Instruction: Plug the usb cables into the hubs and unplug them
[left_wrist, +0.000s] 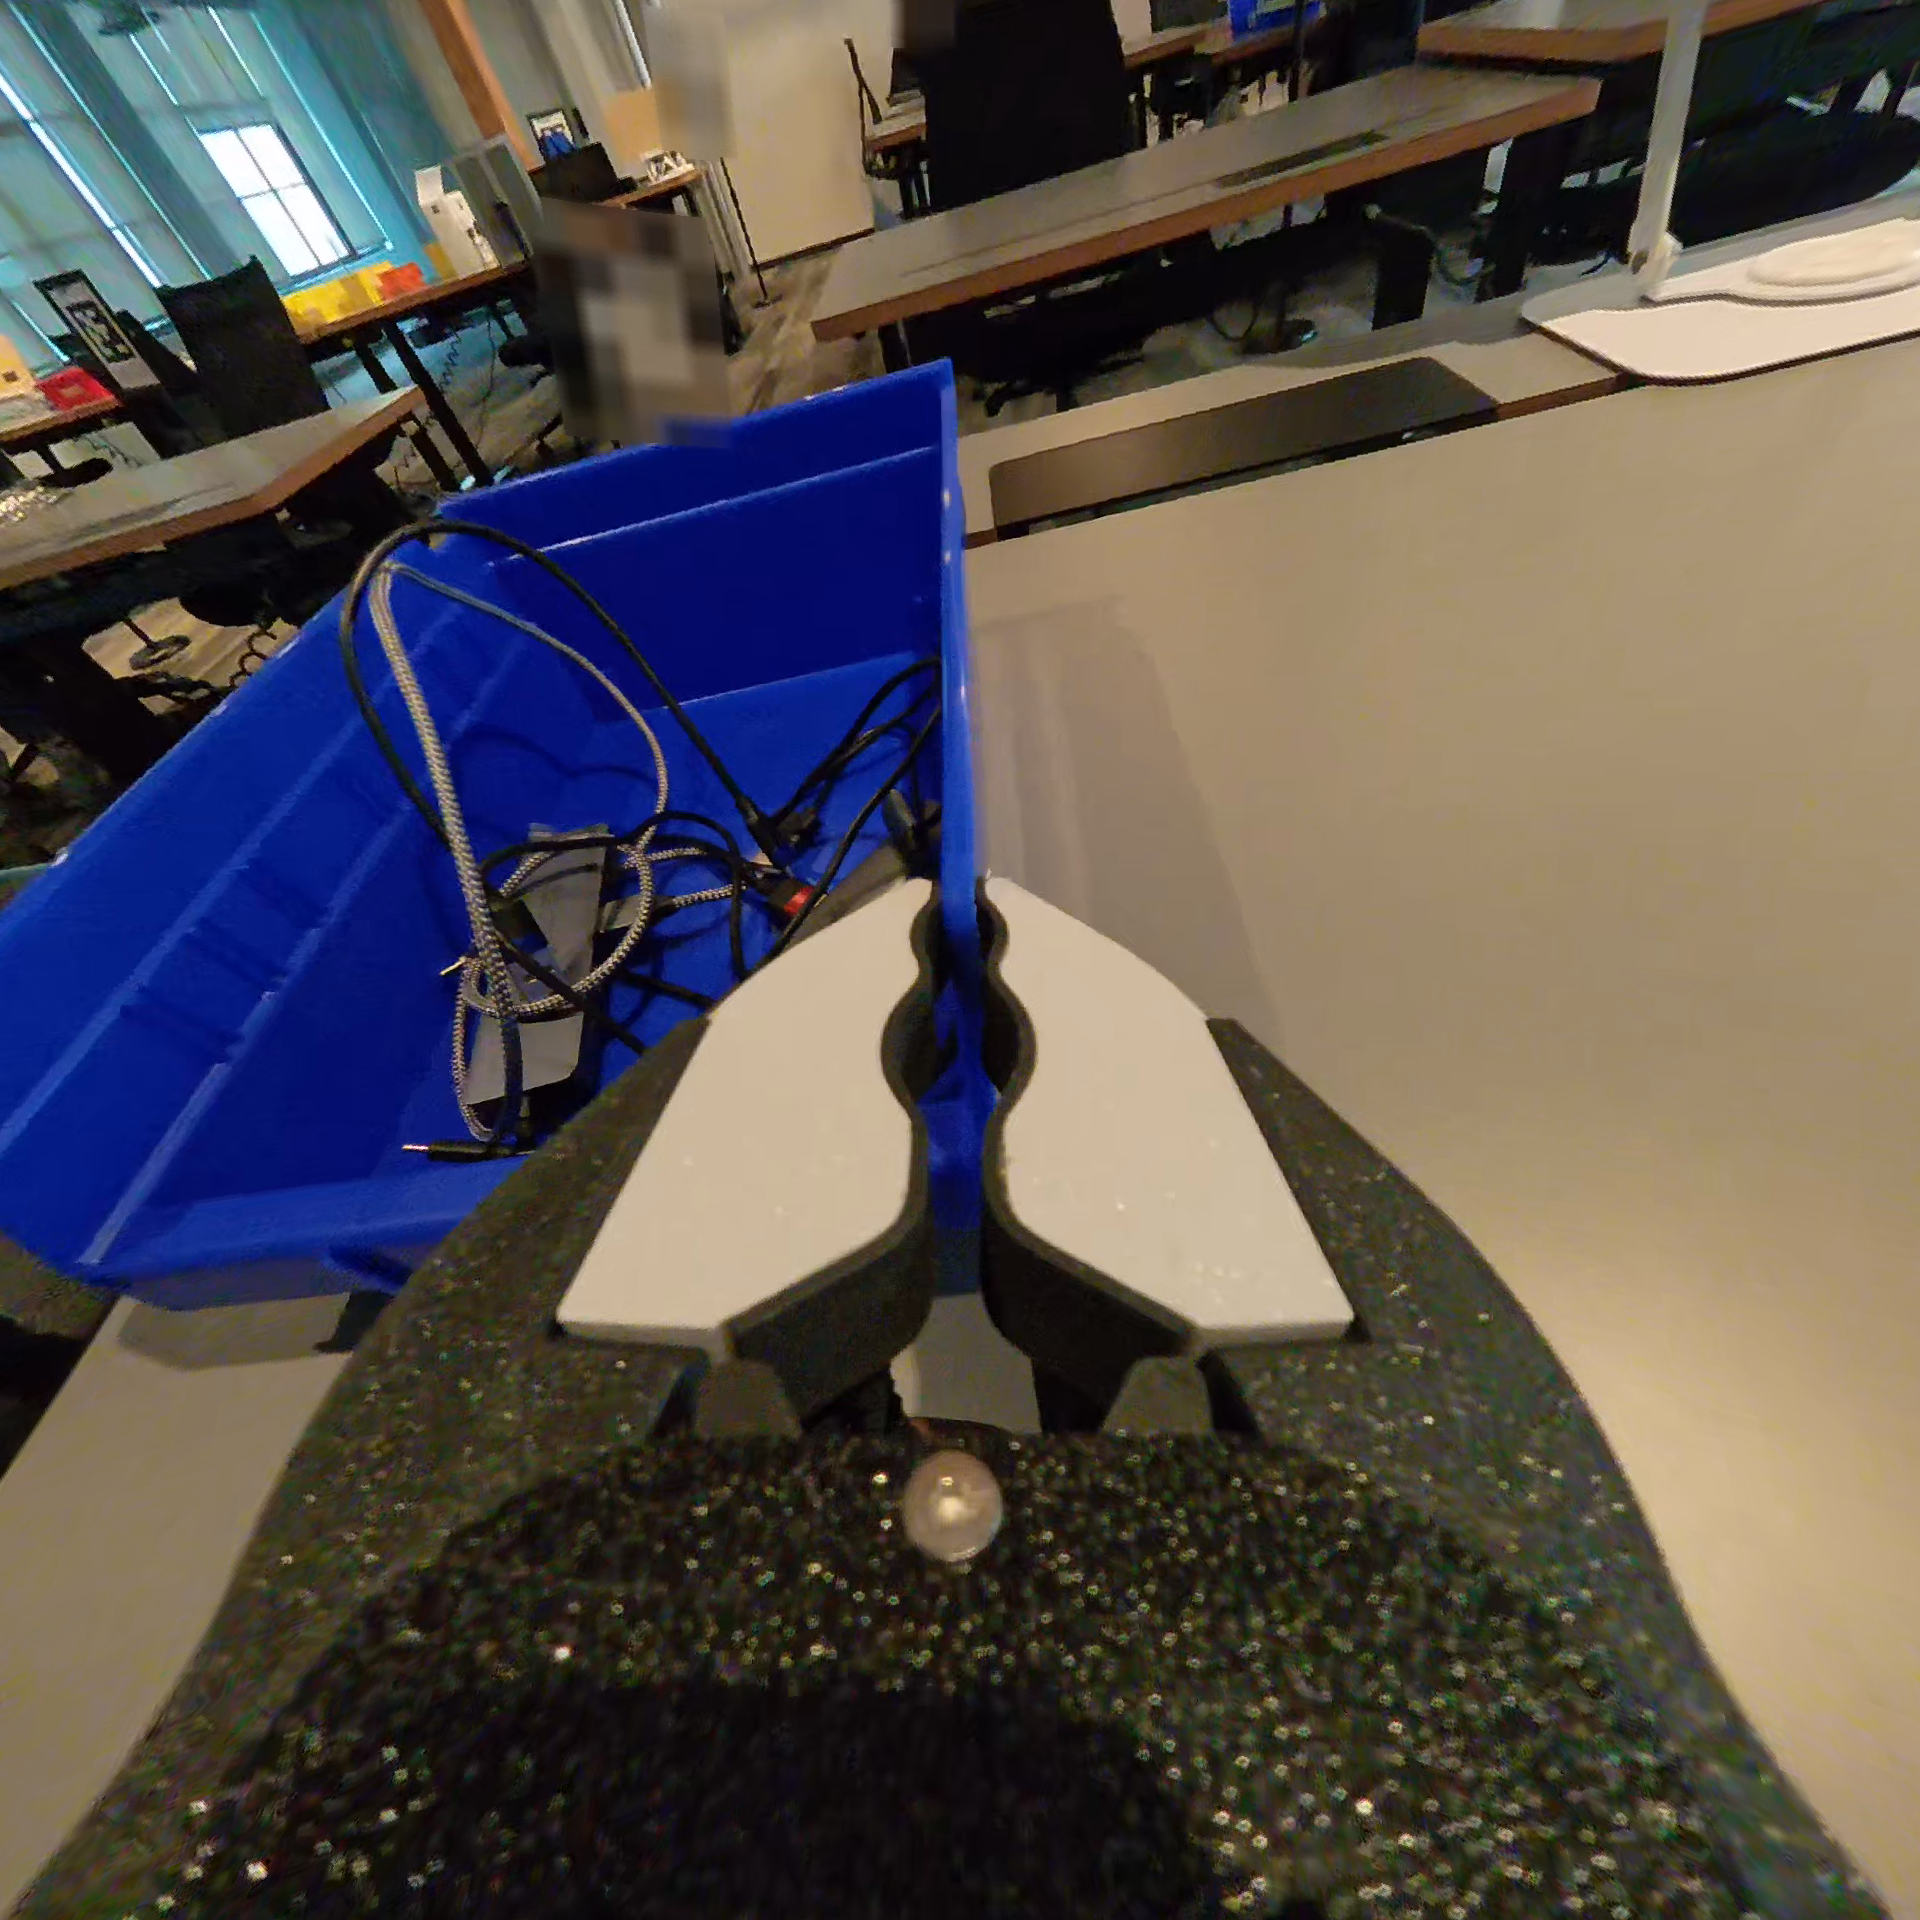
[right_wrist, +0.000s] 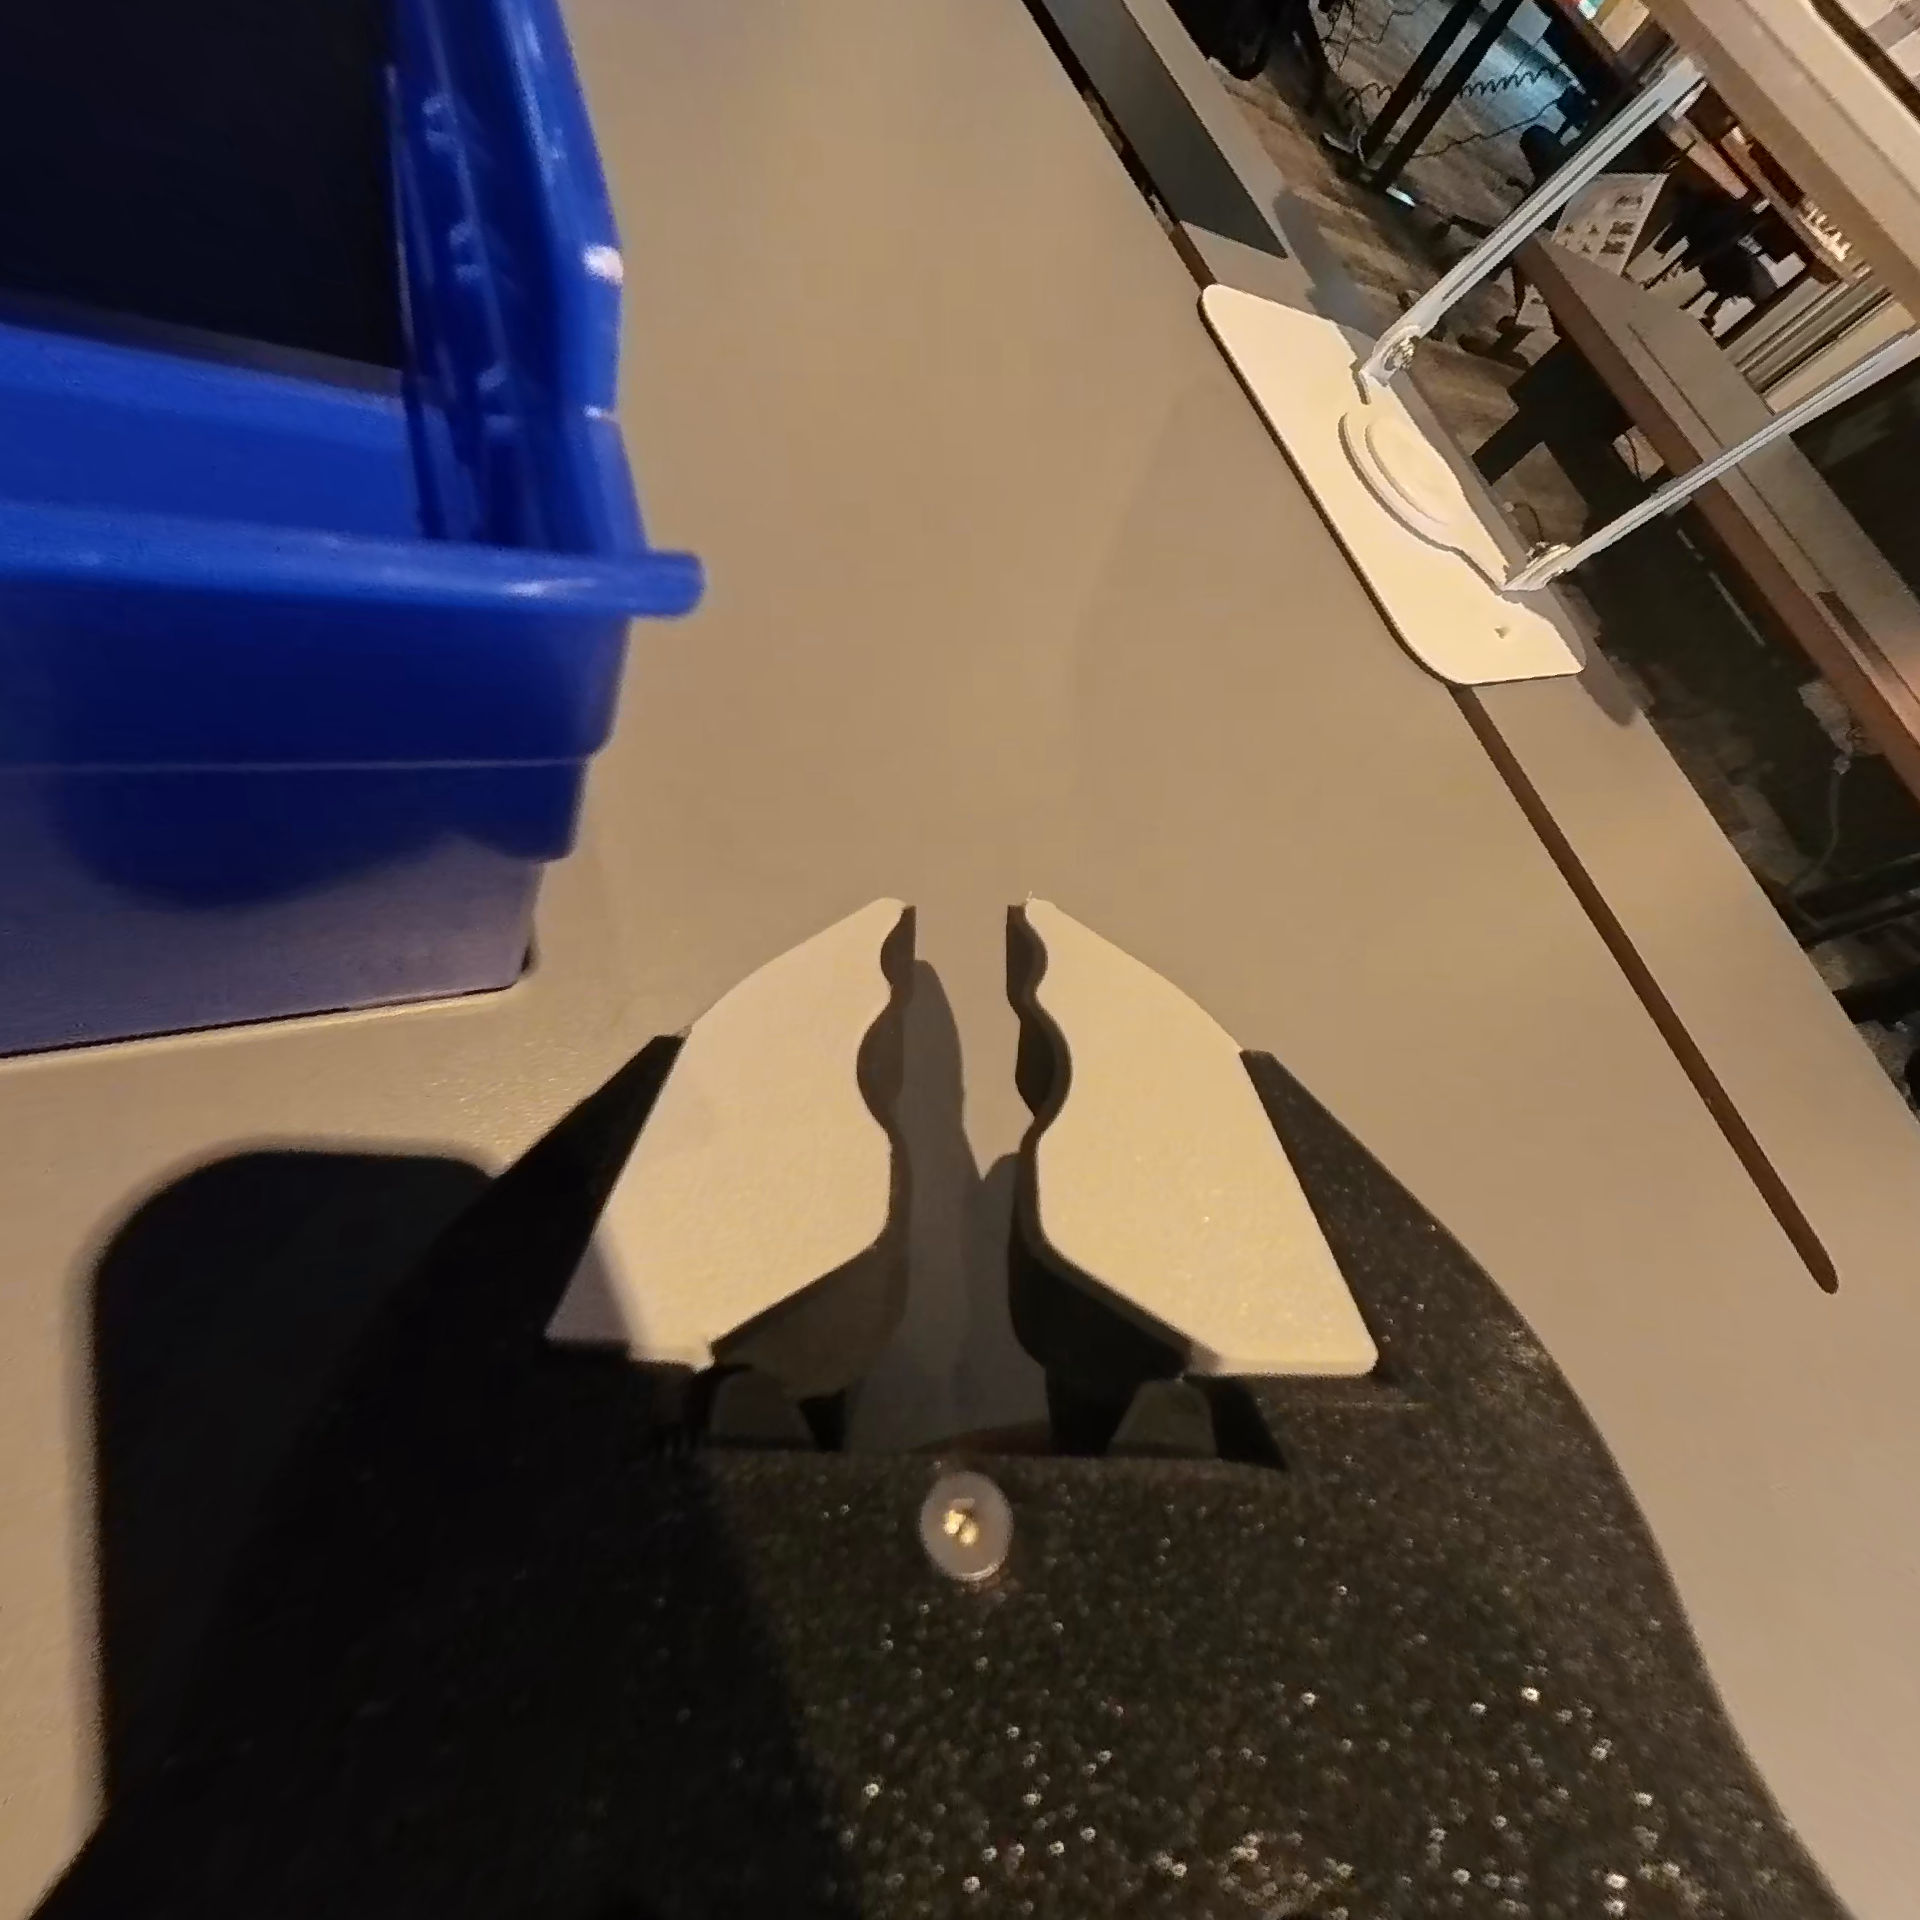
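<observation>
A blue plastic bin (left_wrist: 260, 935) stands on the grey table (left_wrist: 1455, 831) and holds a tangle of black and braided USB cables (left_wrist: 582, 894) over grey flat hubs (left_wrist: 566, 914). My left gripper (left_wrist: 958, 896) is at the bin's near right corner. Its jaws stand nearly together, with the bin's right wall between them. In the right wrist view, my right gripper (right_wrist: 961, 914) hovers low over the bare table (right_wrist: 935, 520), just right of the bin's corner (right_wrist: 312, 644). Its jaws are a narrow gap apart and hold nothing.
A white lamp base (right_wrist: 1392, 488) sits at the table's far right edge and also shows in the left wrist view (left_wrist: 1766, 291). A black cable slot (left_wrist: 1247, 436) runs along the back edge. Other desks and chairs stand beyond the table. About 60 cm separates my left fingertips from my right.
</observation>
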